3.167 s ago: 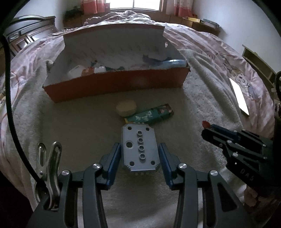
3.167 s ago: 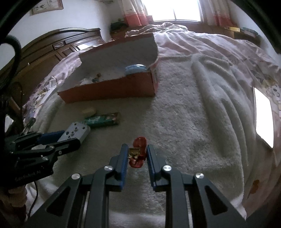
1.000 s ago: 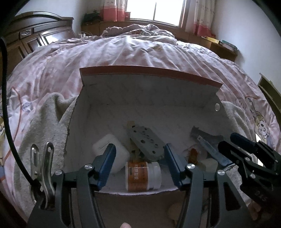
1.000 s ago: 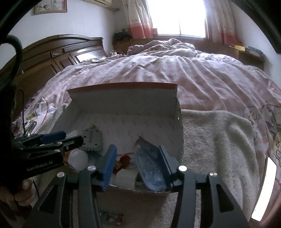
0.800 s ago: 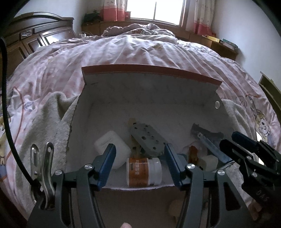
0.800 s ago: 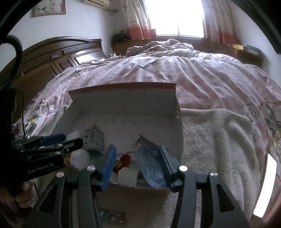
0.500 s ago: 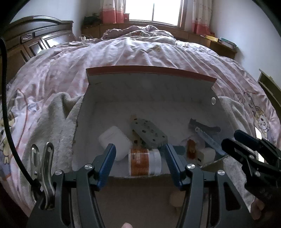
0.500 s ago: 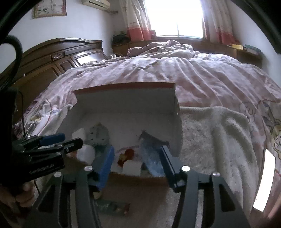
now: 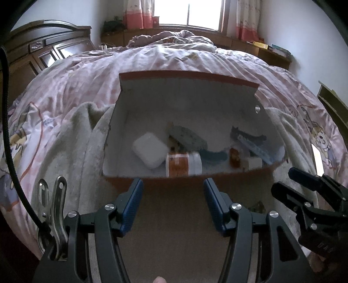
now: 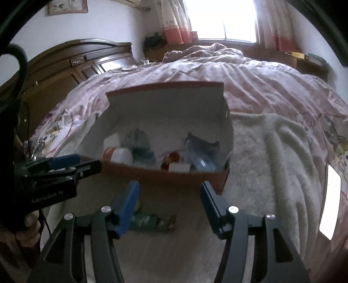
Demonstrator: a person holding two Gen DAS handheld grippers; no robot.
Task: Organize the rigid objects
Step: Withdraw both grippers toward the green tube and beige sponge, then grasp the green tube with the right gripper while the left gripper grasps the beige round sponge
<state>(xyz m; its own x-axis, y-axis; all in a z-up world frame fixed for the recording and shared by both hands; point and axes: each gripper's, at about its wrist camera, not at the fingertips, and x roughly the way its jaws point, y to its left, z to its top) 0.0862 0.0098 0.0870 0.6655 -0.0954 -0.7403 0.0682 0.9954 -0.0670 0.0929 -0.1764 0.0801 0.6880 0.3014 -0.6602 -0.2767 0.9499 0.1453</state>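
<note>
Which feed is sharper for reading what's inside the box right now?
Left wrist view: mild blur, yet the orange-labelled jar and white case in the box read clearly. Right wrist view: motion-smeared contents, and the window is blown out.

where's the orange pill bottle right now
In the left wrist view the pill bottle lies on its side inside the box, against the near wall, between the white case on its left and the small red item on its right.
</note>
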